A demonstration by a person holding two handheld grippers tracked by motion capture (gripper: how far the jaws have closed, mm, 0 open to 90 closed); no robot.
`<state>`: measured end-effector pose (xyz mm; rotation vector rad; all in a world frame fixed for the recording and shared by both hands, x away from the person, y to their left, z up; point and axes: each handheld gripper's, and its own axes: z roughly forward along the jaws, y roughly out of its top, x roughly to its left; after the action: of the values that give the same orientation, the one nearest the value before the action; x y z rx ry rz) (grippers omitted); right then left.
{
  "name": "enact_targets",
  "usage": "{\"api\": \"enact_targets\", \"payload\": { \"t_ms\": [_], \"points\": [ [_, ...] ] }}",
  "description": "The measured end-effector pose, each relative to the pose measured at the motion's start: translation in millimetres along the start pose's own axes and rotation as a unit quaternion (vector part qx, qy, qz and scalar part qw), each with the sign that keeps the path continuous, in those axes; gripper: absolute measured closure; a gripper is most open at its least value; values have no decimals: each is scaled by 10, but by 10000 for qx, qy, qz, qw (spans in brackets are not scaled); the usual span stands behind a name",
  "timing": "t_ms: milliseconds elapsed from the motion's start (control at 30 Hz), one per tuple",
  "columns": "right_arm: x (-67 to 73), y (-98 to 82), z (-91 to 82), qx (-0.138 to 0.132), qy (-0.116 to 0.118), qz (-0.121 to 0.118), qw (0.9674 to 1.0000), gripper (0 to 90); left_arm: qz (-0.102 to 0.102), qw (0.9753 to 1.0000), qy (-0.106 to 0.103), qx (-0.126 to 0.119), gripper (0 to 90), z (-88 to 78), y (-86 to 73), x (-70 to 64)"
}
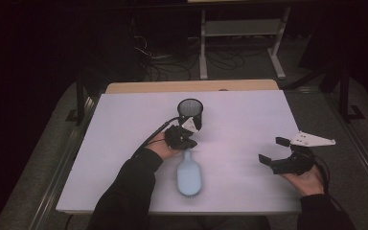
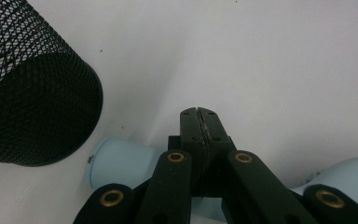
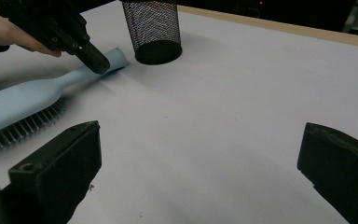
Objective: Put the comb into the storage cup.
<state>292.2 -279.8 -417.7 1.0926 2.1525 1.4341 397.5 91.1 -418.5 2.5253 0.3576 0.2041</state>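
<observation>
The fingers point(image 2: 199, 122) of the left gripper point(image 1: 188, 139) are pressed flat together, and nothing is between them. They sit right over the thin handle of the light blue hairbrush point(image 1: 189, 175). In the left gripper view the fingers cross on top of the handle, with blue on both sides of them. The pictures do not show whether the fingers touch the handle.

The hairbrush lies flat on the white surface point(image 1: 249, 115), close to the near edge and about halfway along it. Its bristles point(image 3: 23, 128) point down and a bit to the side. Its handle points to the far edge, and the handle's end lies just beside the black mesh cup point(image 1: 190, 112). The cup stands up straight near the middle of the surface.

The fingers point(image 3: 60, 165) of the right gripper point(image 1: 275, 151) are wide apart and hold nothing. That gripper is over by the right edge of the surface, well apart from the hairbrush.
</observation>
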Motion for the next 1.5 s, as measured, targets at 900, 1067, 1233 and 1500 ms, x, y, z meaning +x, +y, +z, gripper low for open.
{"api": "enact_targets", "payload": {
  "t_ms": [900, 1067, 1233, 1500],
  "points": [
    [-2, -1, 3, 14, 18, 15, 10000, 0, -89, 9999, -29, 74, 900, -48, -40, 40],
    [-2, -1, 2, 10, 20, 16, 10000, 0, -124, 9999, -15, 119, 900, -67, -60, 49],
    [-3, -1, 1, 8, 19, 17, 10000, 0, -111, 9998, -9, 168, 900, -82, -73, 56],
    [-2, -2, 2, 11, 20, 15, 10000, 0, -188, 9997, 3, 140, 900, -113, -127, 69]
  ]
}}
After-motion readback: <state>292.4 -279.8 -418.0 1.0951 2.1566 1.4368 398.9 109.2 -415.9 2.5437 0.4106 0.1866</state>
